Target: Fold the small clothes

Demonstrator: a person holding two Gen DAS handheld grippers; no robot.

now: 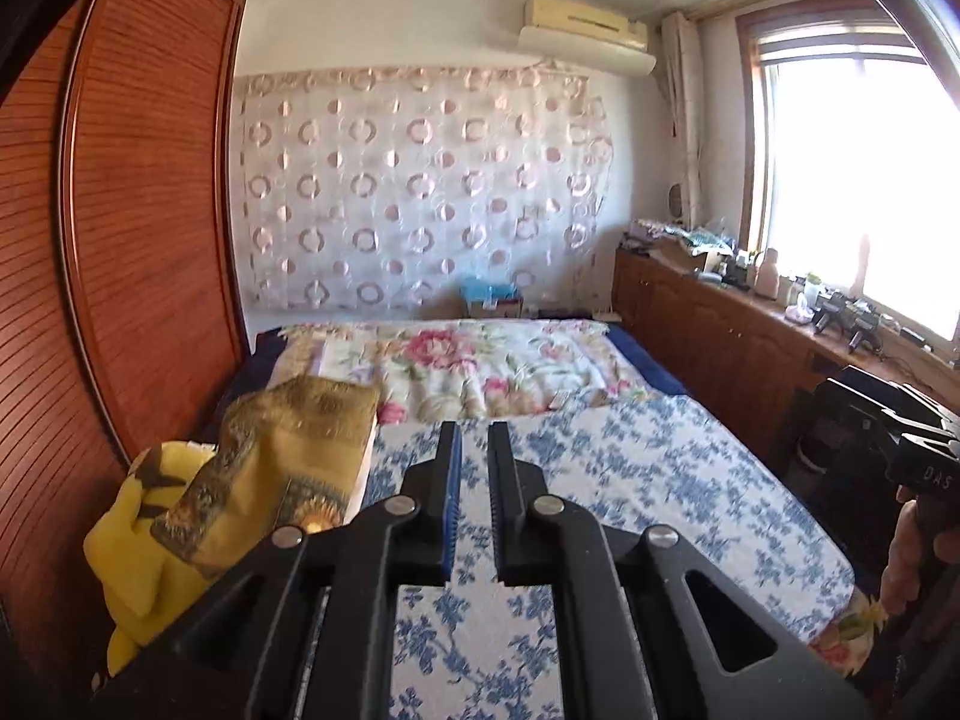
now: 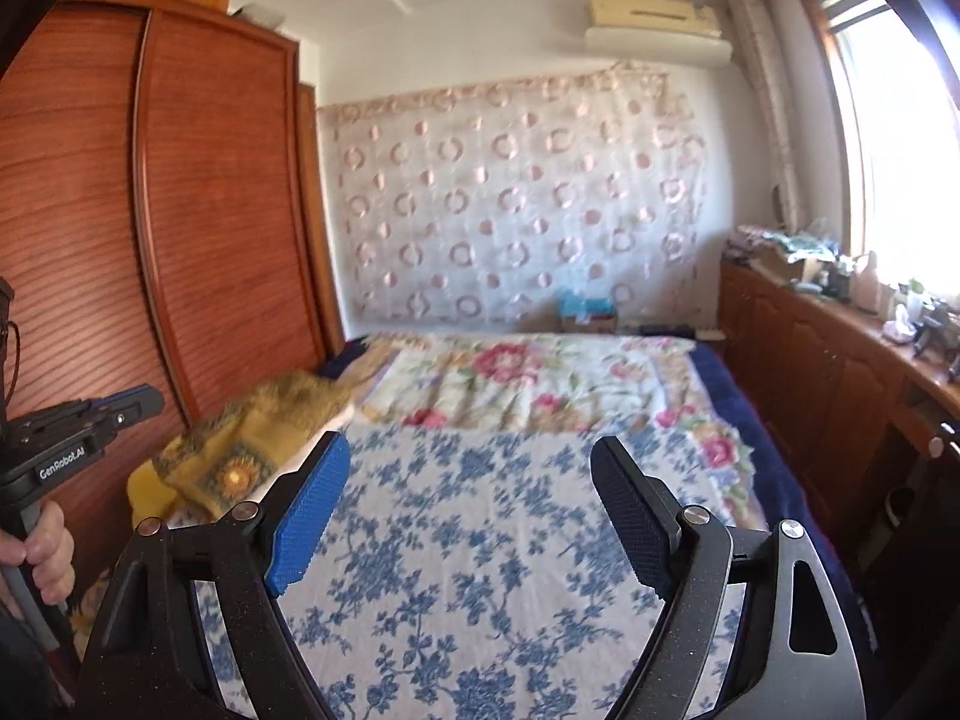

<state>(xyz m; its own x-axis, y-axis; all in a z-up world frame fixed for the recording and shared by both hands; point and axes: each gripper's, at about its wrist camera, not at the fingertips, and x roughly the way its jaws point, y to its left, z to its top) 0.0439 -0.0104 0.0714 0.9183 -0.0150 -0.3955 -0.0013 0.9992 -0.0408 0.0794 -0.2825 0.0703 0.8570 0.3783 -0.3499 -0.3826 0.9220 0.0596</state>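
Left hand-held gripper (image 1: 474, 450) closed, empty — right (image 2: 474, 480) wide.

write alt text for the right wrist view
The right gripper has its fingers spread wide and empty above a bed with a blue floral sheet. Yellow-brown clothes are piled at the bed's left edge by a wooden wardrobe; the left gripper shows far left.

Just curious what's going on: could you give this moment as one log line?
left claw: shut, empty | right claw: open, empty | both above blue-flowered sheet | yellow-brown clothes at bed's left edge, untouched
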